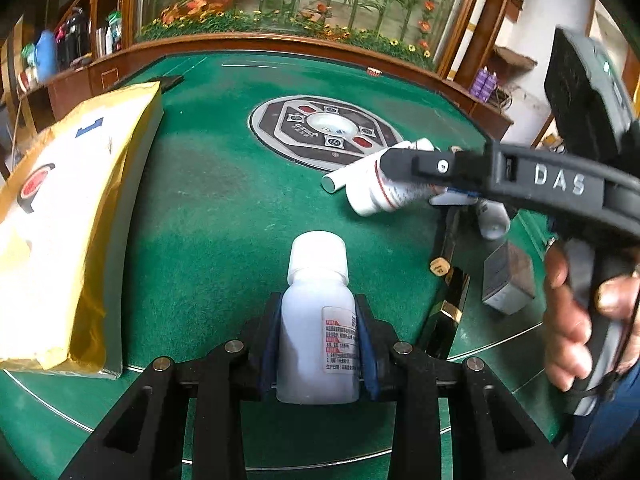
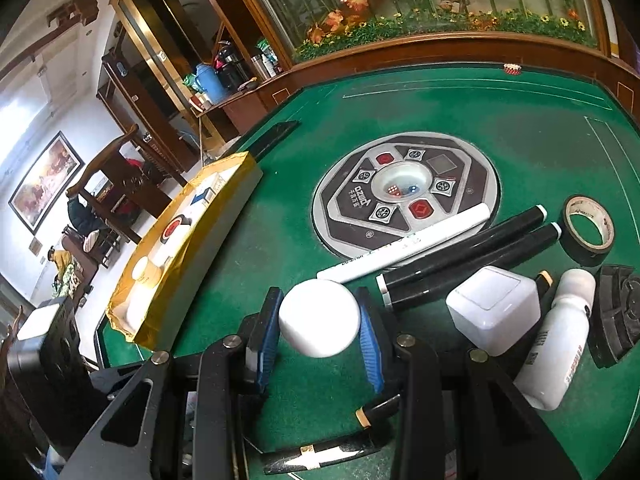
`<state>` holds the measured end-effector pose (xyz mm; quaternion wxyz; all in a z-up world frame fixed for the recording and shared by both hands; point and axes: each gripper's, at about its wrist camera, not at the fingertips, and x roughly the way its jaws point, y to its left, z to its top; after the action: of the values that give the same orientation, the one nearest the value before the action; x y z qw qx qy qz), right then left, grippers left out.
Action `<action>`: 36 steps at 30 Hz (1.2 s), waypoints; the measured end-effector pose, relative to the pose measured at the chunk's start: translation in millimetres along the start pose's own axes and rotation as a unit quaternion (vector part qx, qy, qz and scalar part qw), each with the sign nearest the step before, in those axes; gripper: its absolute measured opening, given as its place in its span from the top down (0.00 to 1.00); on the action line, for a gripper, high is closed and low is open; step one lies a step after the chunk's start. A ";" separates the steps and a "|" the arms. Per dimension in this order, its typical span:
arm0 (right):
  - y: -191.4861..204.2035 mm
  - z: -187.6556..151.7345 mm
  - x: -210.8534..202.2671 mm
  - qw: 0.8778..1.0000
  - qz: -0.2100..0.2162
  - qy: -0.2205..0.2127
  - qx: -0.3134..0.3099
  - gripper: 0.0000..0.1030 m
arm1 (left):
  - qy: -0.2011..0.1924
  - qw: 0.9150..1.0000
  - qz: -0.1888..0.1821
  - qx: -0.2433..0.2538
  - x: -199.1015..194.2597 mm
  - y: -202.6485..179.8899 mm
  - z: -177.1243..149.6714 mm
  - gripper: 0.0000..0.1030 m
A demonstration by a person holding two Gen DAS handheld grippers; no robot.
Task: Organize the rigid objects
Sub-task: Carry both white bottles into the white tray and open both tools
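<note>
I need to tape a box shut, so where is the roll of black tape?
In the right wrist view the roll of black tape lies flat on the green table, far right, just past the tips of the two black markers and behind the white bottle.

The box (image 2: 224, 216) lies left of the dice panel (image 2: 404, 192); markers (image 2: 460, 256) and tape roll (image 2: 588, 232) lie right.
</note>
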<state>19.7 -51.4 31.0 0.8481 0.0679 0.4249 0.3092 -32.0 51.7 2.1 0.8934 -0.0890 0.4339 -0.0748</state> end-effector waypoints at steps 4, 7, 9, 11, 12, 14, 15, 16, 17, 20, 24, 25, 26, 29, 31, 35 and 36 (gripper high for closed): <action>-2.6 -2.6 2.4 1.000 0.019 0.011 0.011 0.66 | -0.015 1.000 -0.022 0.001 -5.1 -1.0 0.0 0.65; -1.3 -4.9 -0.1 1.000 0.014 0.004 0.004 0.66 | -0.040 0.999 -0.036 0.004 -14.8 -2.7 -2.0 0.65; -1.1 -4.5 -1.9 1.000 0.012 -0.006 0.001 0.66 | -0.057 0.998 -0.041 0.008 -21.8 -3.2 -3.9 0.65; -1.1 -3.1 -3.8 1.000 0.014 -0.018 0.004 0.66 | -0.072 0.997 -0.036 0.015 -29.0 -5.1 -5.4 0.65; -0.4 -1.3 -4.7 1.000 0.014 -0.024 0.013 0.66 | -0.072 0.996 -0.038 0.018 -31.5 -5.2 -5.4 0.65; 2.1 1.8 -6.5 0.999 0.022 -0.030 0.026 0.66 | -0.078 0.996 -0.051 0.007 -41.1 2.0 -4.4 0.65; 7.8 3.3 -10.4 0.998 0.027 -0.042 0.028 0.66 | -0.084 0.995 -0.055 0.002 -47.8 6.1 -3.3 0.65; 12.6 4.0 -11.9 0.998 0.027 -0.049 0.028 0.66 | -0.094 0.994 -0.049 -0.001 -58.1 11.6 -2.4 0.65; 20.3 5.6 -12.3 0.998 0.030 -0.055 0.031 0.66 | -0.102 0.994 -0.041 -0.003 -65.8 16.7 -1.1 0.65; 49.8 10.8 -5.7 0.997 0.052 -0.059 0.023 0.66 | -0.127 0.991 -0.017 -0.032 -91.6 46.5 0.7 0.65; 103.6 17.5 13.4 0.995 0.086 -0.045 -0.017 0.66 | -0.141 0.985 0.024 -0.094 -104.0 97.7 -2.1 0.65; 114.4 18.4 18.4 0.995 0.092 -0.042 -0.024 0.66 | -0.141 0.983 0.031 -0.110 -103.5 111.7 -3.0 0.65; 125.4 18.9 23.4 0.994 0.097 -0.040 -0.032 0.66 | -0.141 0.981 0.040 -0.124 -101.3 123.4 -3.7 0.65; 158.0 16.7 46.6 0.993 0.101 -0.025 -0.056 0.66 | -0.128 0.978 0.057 -0.152 -88.2 147.4 -7.5 0.65; 174.3 14.7 63.6 0.993 0.089 -0.018 -0.071 0.66 | -0.122 0.977 0.063 -0.163 -82.3 157.1 -7.5 0.65; 188.2 8.7 92.4 0.994 0.031 -0.012 -0.104 0.66 | -0.100 0.977 0.083 -0.166 -66.3 159.7 -6.0 0.65; 187.8 7.7 96.9 0.994 0.028 -0.007 -0.108 0.66 | -0.093 0.978 0.087 -0.167 -61.5 159.8 -5.4 0.65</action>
<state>-18.6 156.2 41.1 0.8444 -0.0095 0.3808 0.3766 -64.9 219.7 9.9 0.9055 -0.2058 0.3612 0.0856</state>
